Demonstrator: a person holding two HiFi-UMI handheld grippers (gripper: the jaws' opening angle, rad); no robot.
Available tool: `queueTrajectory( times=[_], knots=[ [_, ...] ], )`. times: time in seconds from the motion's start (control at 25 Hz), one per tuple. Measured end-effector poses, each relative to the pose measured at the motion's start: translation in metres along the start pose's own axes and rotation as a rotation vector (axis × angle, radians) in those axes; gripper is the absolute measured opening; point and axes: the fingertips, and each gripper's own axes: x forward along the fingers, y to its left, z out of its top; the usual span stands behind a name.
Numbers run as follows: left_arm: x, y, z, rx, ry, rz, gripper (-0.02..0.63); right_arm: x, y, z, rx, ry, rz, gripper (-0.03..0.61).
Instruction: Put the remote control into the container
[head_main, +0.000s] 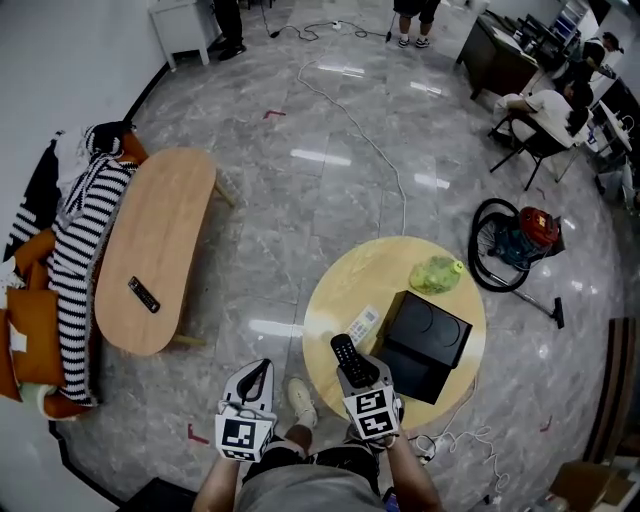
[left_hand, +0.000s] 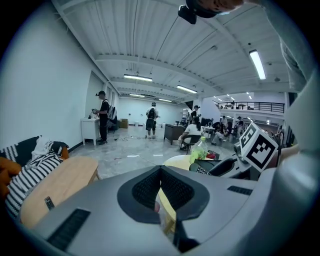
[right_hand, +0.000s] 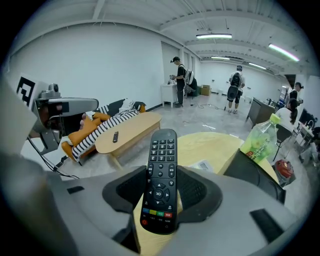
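Observation:
A black remote control (right_hand: 160, 185) with coloured buttons stands between the pads of my right gripper (right_hand: 160, 194), which is shut on its lower half. In the head view that right gripper (head_main: 352, 366) holds the remote (head_main: 345, 352) above the near edge of the round wooden table (head_main: 345, 285). The black square container (head_main: 430, 328) sits on that table to the right of the gripper, with a flat black piece (head_main: 412, 374) beside it. My left gripper (head_main: 258, 378) hovers over the floor left of the table. Its jaws (left_hand: 160, 192) are shut with nothing between them.
A green bottle (head_main: 436, 272) and a small white device (head_main: 364, 322) lie on the round table. A second black remote (head_main: 143, 294) rests on the oval wooden table (head_main: 160, 220). A sofa with a striped cloth (head_main: 72, 255) stands left; a vacuum cleaner (head_main: 522, 236) right. People stand farther back.

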Motion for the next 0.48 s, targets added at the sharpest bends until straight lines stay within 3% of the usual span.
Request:
queueTrajectory(
  times=[0.48],
  knots=[
    [0.024, -0.062, 0.013, 0.036, -0.01, -0.072, 0.008, -0.053, -0.07, -0.049, -0.037, 0.03, -0.089, 0.198]
  ],
)
